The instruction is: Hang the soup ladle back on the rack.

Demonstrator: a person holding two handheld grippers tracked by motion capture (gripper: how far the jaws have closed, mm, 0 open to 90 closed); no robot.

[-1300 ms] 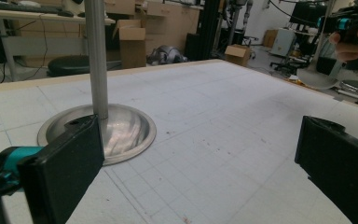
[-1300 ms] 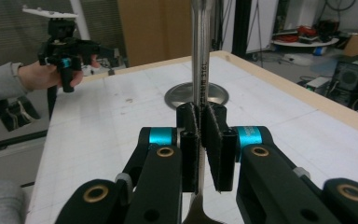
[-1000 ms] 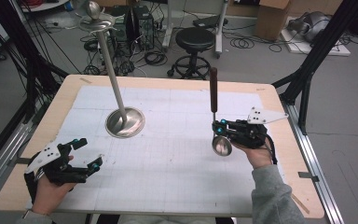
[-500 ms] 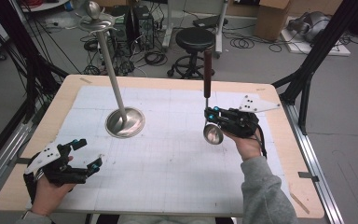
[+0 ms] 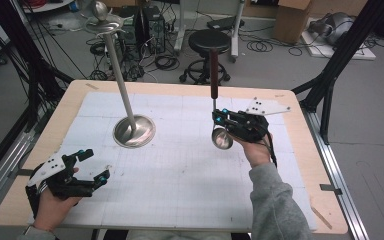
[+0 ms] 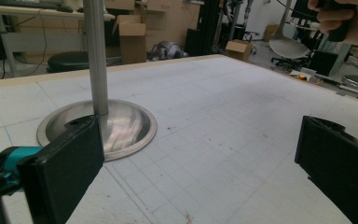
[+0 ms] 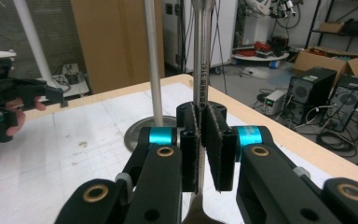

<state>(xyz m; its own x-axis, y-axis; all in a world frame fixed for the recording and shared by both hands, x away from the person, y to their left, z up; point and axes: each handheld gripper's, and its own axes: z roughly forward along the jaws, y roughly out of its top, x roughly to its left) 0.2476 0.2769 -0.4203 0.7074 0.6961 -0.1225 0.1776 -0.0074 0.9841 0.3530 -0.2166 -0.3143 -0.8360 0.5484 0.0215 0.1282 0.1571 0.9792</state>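
Observation:
A steel stand with a round base [image 5: 134, 131] [image 6: 121, 126] and a tall pole [image 5: 120, 75] [image 7: 152, 60] rises at the table's left middle. My right gripper [image 5: 219, 119] [image 7: 200, 140] is shut on the thin metal shaft of a ladle [image 5: 213, 70] [image 7: 200, 56], right of the stand. The ladle stands upright, its dark handle up and its bowl [image 5: 222, 139] hanging below the jaws, above the table. My left gripper [image 5: 95, 164] [image 6: 196, 163] is open near the front left edge with nothing between its jaws, pointing toward the stand's base.
A white gridded mat [image 5: 180, 170] covers the wooden table [image 5: 310, 200]. A black stool [image 5: 208, 42], cables and boxes sit on the floor beyond the far edge. Black frame posts [image 5: 330, 90] stand at the right.
My right gripper has carried the ladle left toward the stand and slightly higher. The left gripper has stayed where it was.

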